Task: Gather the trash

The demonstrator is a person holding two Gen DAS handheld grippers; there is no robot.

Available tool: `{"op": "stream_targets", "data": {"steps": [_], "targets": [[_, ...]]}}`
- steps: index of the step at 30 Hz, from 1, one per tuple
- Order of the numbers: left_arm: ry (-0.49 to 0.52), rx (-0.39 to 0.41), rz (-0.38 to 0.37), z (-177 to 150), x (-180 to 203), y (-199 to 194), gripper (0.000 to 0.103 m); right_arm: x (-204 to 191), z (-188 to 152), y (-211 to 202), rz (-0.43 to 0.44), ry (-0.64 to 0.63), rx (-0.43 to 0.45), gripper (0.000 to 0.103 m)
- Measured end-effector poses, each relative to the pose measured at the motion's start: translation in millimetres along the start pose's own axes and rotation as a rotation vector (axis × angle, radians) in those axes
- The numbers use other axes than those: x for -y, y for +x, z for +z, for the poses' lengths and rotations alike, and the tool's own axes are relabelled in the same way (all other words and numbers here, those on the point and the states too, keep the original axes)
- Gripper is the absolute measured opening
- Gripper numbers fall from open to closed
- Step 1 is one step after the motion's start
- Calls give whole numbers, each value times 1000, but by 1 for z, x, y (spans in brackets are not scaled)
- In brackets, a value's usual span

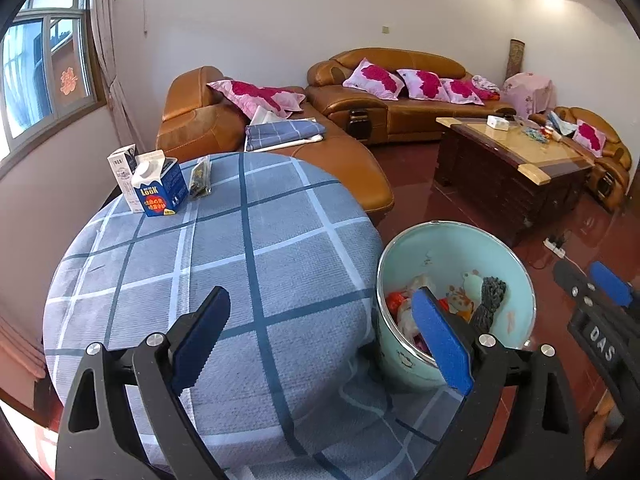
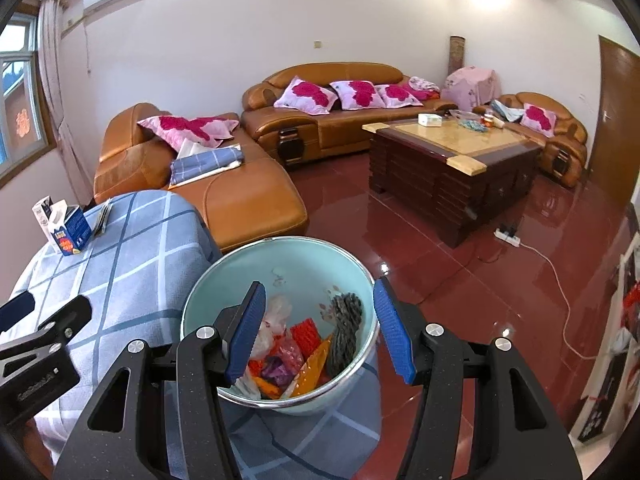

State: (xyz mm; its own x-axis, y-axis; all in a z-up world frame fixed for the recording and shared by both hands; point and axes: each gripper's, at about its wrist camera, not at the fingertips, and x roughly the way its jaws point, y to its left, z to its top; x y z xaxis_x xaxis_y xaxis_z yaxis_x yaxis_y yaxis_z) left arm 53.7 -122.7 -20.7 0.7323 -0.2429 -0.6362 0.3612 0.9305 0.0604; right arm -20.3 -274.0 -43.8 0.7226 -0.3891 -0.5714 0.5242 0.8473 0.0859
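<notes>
Showing both tools poised empty above a cloth-covered round surface [image 1: 248, 264], the left wrist view framed the left gripper [image 1: 320, 336] with its jaws spread wide and nothing between them. The right gripper [image 2: 320, 332] stood about half open, also holding nothing, over a pale green bin [image 2: 344, 252] that sat just beside the surface's edge and already contained wrappers and a grey bundle. Remaining trash lay at the far rim: a blue carton [image 1: 160, 188], a white carton [image 1: 124, 172] touching it, and a dark wrapper [image 1: 200, 178] near by. Good practice probably meant reaching the upright cartons squarely across their flat sides, lifting cleanly without toppling the neighbour.
</notes>
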Motion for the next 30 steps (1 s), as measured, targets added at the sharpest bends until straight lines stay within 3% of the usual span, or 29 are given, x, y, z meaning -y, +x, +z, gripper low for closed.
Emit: {"op": "stream_targets", "data": {"steps": [9, 15, 30], "targets": [[-23, 45, 3, -2, -14, -21, 91, -11, -1, -25, -2, -23, 70, 57], [-21, 110, 16, -3, -18, -39, 96, -22, -6, -40, 3, -42, 130, 64], [-17, 153, 12, -4, -13, -50, 97, -12, -4, -45, -3, -6, 159, 64]]}}
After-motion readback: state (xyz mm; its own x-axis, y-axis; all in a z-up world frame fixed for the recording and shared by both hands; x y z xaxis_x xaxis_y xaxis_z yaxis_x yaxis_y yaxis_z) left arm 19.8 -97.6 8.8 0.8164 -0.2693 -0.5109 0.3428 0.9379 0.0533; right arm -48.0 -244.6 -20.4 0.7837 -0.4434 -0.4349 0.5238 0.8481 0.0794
